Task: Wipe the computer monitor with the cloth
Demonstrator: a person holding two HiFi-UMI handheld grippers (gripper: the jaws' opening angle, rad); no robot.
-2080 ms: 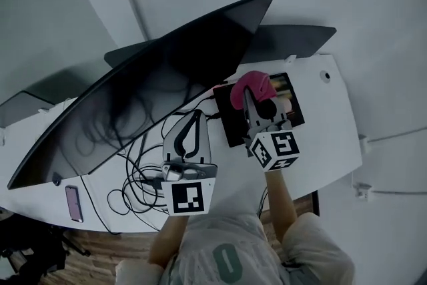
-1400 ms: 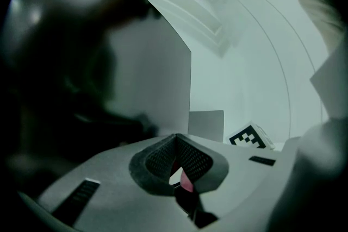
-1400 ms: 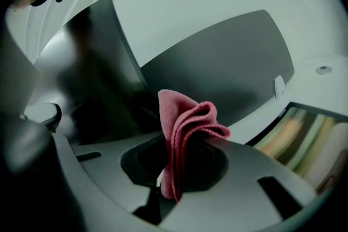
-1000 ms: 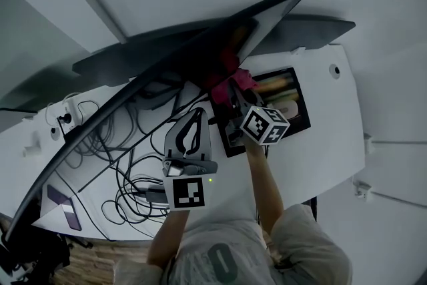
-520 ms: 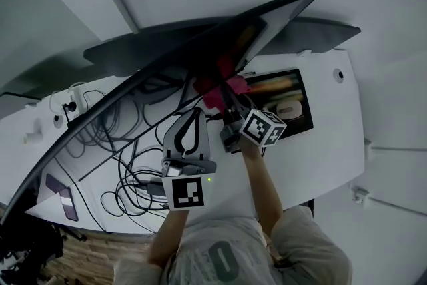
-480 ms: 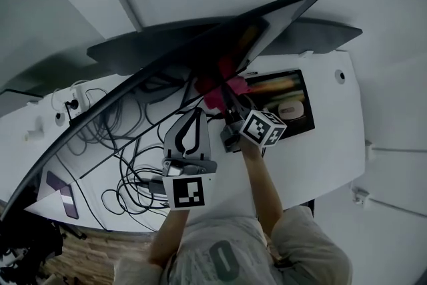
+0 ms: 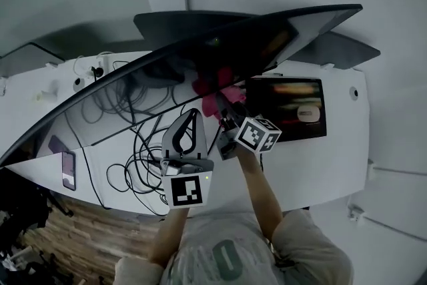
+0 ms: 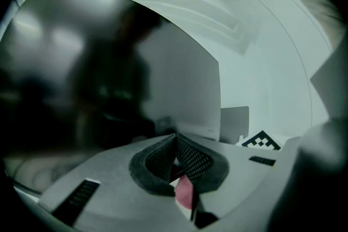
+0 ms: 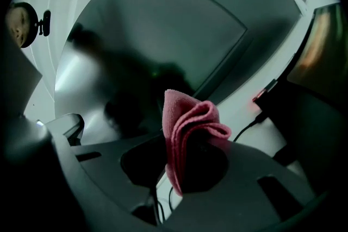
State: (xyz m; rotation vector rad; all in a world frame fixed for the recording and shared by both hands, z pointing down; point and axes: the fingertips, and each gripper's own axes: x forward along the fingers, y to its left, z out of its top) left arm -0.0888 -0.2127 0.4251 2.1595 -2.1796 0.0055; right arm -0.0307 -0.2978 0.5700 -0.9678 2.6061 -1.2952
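Observation:
The wide curved monitor [image 7: 167, 70] runs dark across the white desk [image 7: 340, 163]. A pink cloth [image 7: 215, 91] is bunched at the screen's lower edge near its middle, and its reflection shows in the glass. My right gripper [image 7: 223, 109] is shut on the cloth [image 9: 187, 127], which folds up out of the jaws towards the screen [image 9: 152, 41]. My left gripper [image 7: 194, 113] hovers over the cables just left of it, jaws shut with nothing held. In the left gripper view its tips [image 8: 175, 141] meet in front of the monitor [image 8: 109, 79].
Tangled black cables [image 7: 133, 143] lie on the desk's left half, and a phone [image 7: 67, 169] rests near the left front edge. At the right a black mat [image 7: 287, 110] holds a mouse [image 7: 308, 111]. Wooden floor [image 7: 80, 237] shows below the desk.
My right gripper carried the cloth from above the black mat up to the screen, then leftwards along its lower edge. The left gripper has stayed put, and the head view has swung.

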